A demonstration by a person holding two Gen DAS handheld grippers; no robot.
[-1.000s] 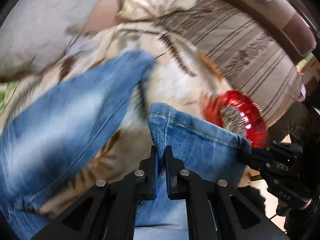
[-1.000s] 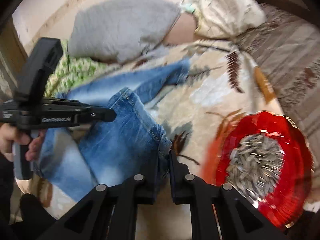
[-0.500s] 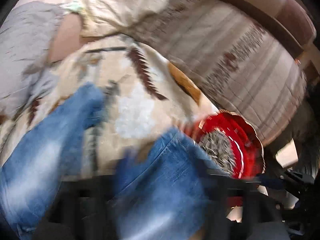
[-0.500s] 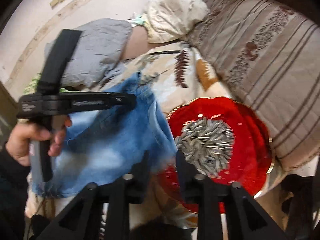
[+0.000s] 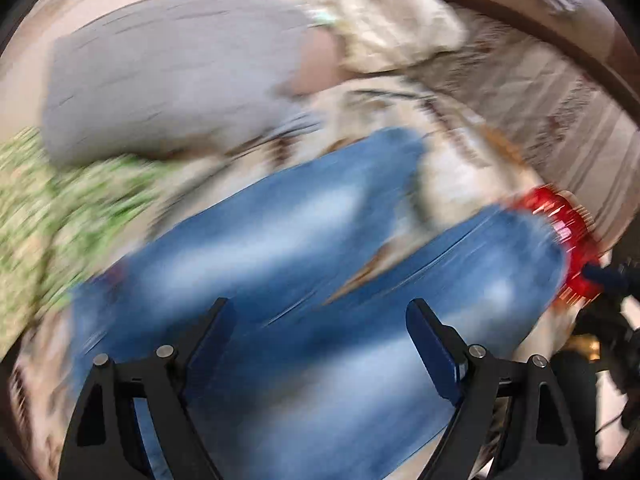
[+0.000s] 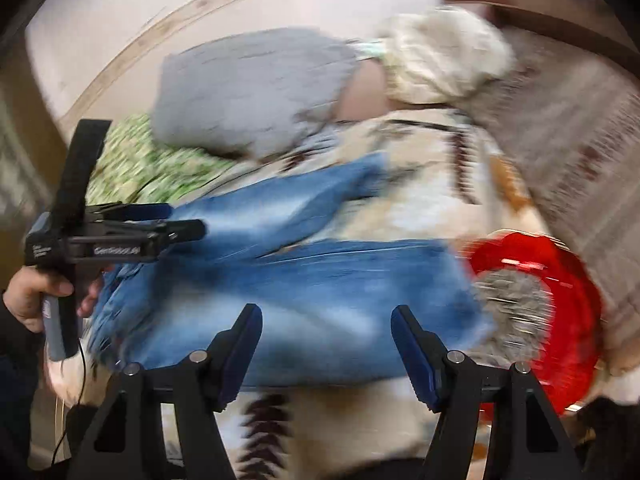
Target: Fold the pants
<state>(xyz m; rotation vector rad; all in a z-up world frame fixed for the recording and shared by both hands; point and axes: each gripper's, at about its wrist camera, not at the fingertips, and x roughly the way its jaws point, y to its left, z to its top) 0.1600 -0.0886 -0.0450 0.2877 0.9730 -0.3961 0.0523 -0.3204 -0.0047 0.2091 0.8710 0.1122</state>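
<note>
Jeans (image 6: 320,292) just dropped flat ahead of both tongs, L gripper (image 5: 320,340) & R gripper (image 6: 326,344) now wide, empty vs clamped 1s ago; fold must restart w/ regrasp.

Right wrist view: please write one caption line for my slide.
Open right gripper above blue jeans on a patterned blanket, beside a red plate of seeds; left gripper at left.

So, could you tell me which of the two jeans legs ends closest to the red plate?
The nearer leg, lying across just ahead of the right gripper: its end reaches the red plate, whereas the farther leg angles toward the grey pillow.
</note>
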